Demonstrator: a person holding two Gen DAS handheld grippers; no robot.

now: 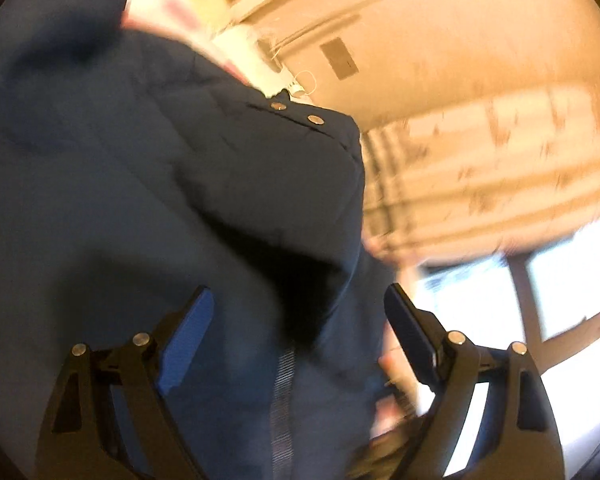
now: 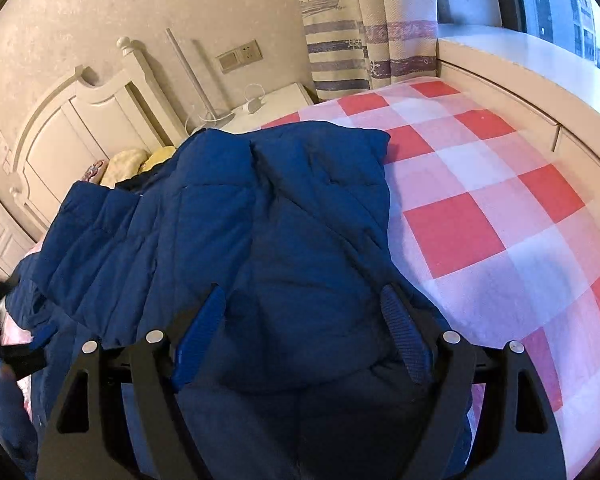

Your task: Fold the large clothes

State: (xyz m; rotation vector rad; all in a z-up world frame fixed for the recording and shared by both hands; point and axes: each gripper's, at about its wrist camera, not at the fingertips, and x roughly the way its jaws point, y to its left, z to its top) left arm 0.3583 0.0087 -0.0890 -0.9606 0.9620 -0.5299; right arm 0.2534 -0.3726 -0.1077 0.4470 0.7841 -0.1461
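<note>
A dark blue quilted jacket (image 2: 260, 220) lies bunched on the bed, one part folded over the rest. My right gripper (image 2: 303, 290) hovers just above its near end, jaws open, pads clear of the fabric. The left wrist view is blurred and tilted. There the jacket (image 1: 160, 180) fills the left half, with two metal snap buttons (image 1: 315, 120) near its edge. My left gripper (image 1: 298, 291) stands wide open over the jacket, and nothing is pinched between its fingers.
The bed has a red, pink and white checked sheet (image 2: 480, 200). A white headboard (image 2: 80, 120) and yellow pillows (image 2: 140, 160) lie at the far left. A white nightstand (image 2: 276, 100), a striped curtain (image 2: 340, 40) and a window sill (image 2: 520, 64) border the bed.
</note>
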